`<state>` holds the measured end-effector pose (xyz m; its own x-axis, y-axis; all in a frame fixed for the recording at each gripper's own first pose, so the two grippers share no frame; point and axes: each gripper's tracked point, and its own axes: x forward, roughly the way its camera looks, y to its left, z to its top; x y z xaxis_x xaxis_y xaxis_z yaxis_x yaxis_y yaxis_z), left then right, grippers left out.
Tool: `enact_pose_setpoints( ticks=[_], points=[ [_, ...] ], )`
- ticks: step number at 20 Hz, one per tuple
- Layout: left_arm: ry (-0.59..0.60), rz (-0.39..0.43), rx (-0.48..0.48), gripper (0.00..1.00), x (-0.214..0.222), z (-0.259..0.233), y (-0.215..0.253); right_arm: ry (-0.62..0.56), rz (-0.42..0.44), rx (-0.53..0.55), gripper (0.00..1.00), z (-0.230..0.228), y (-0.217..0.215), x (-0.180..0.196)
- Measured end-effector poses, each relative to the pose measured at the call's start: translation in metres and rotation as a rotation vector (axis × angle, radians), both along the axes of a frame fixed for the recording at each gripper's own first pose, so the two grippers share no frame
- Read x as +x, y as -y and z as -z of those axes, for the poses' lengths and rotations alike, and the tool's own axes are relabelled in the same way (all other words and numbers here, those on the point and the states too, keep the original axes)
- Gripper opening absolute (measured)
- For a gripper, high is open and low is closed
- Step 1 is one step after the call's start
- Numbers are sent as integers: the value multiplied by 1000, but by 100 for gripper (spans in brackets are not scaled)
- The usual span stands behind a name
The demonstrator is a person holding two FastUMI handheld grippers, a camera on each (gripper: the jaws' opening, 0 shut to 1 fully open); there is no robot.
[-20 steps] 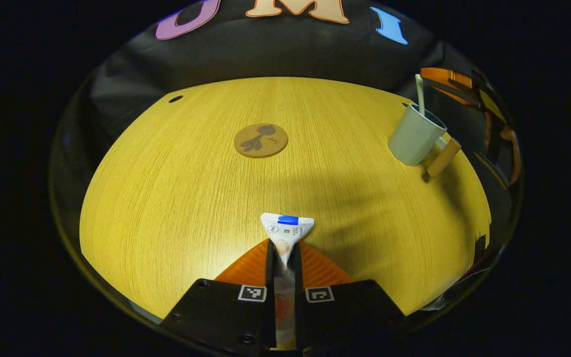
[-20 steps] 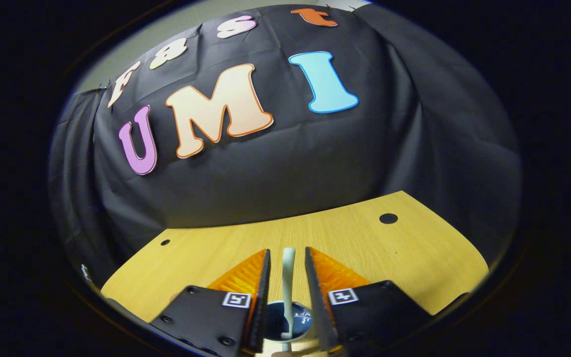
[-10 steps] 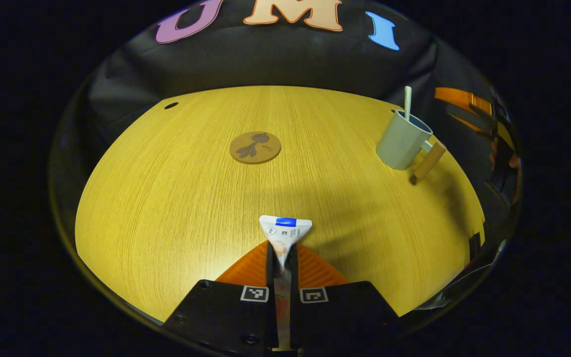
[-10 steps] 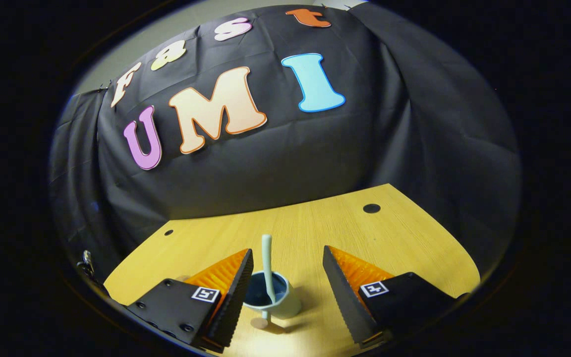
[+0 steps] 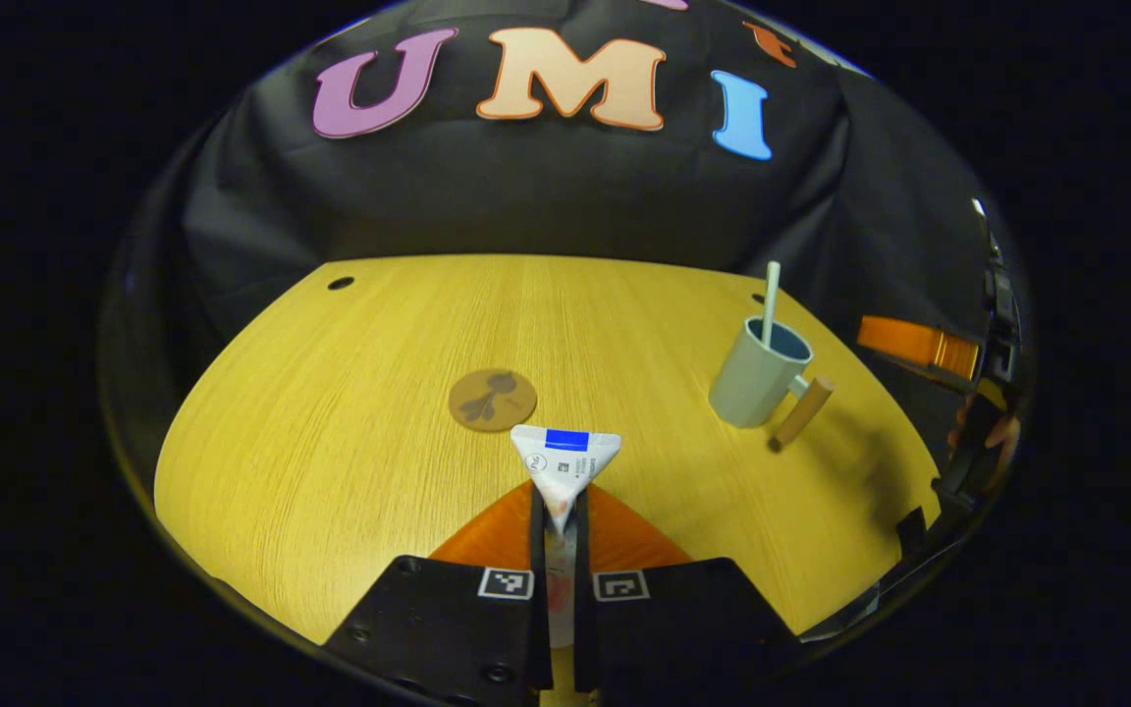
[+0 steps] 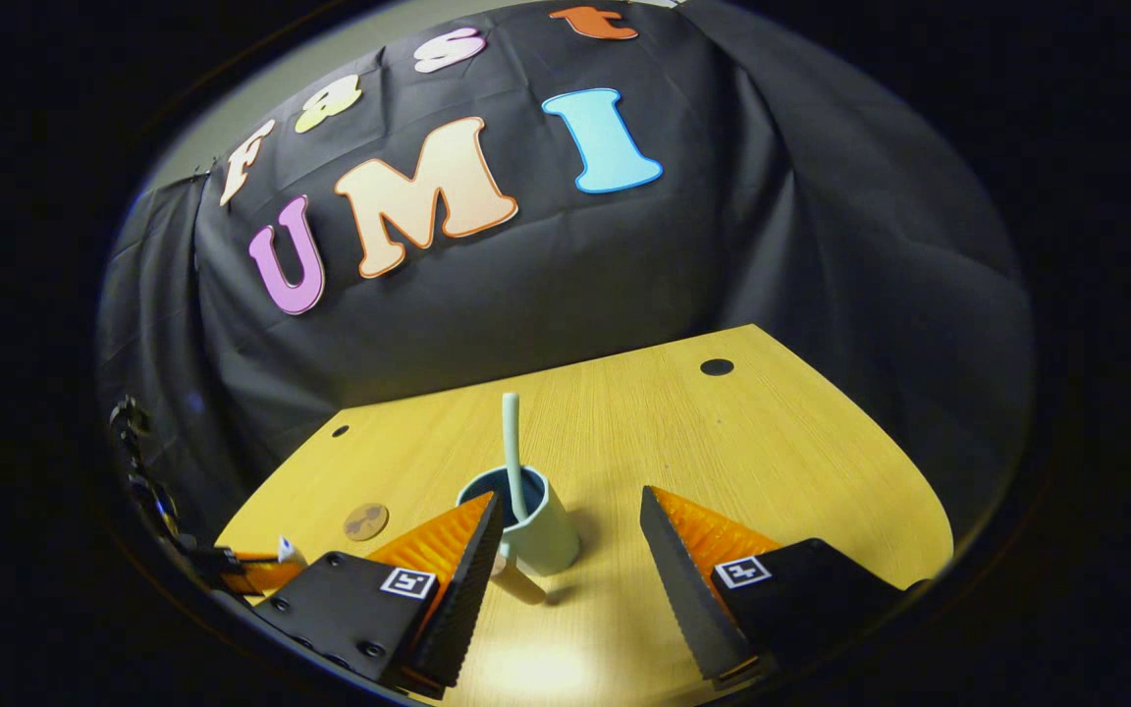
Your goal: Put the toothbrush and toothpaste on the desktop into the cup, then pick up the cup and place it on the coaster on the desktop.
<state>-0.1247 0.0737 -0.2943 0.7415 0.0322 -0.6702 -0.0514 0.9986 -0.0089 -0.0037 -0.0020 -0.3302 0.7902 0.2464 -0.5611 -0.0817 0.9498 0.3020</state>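
Left gripper view: the left gripper [image 5: 558, 511] sits at the bottom centre, its fingers drawn close together and clamped on the toothpaste tube [image 5: 564, 462]. Only the flat crimped end of the tube, white with a blue band, stands clear above the fingertips; the rest runs down between the fingers and is cut off at the lower edge, so the cap end cannot be seen. The print on the tube is too small to make out. Just above and left of the tube end, the round brown coaster [image 5: 492, 399] lies flat on the wooden desktop [image 5: 330, 412], bare. At right of centre stands the pale cup [image 5: 757, 373], upright, with a wooden handle [image 5: 801, 412] slanting down to its lower right. The toothbrush [image 5: 770, 302] stands inside the cup, its stem leaning on the rim; its lower part is hidden by the cup wall. At the far right edge the other gripper appears, distorted and partly cut off.

Right gripper view: the right gripper [image 6: 565, 535] has its fingers spread wide, gripping nothing. The cup [image 6: 526, 520] stands between them, nearer the left finger, which covers its lower left side and most of the handle. The toothbrush [image 6: 512, 452] rises from the cup's dark interior. The coaster [image 6: 366, 521] lies small at lower left, well apart from the cup.
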Motion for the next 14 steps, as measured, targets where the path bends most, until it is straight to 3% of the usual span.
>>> enact_pose_setpoints(
  ticks=[7,14],
  points=[
    [138,59,2,6,60,-44,24,-4,-21,-18,87,-6,14,-13],
    [250,185,-32,6,117,-93,90,-19,-23,-23,87,-4,30,-41]
  ],
)
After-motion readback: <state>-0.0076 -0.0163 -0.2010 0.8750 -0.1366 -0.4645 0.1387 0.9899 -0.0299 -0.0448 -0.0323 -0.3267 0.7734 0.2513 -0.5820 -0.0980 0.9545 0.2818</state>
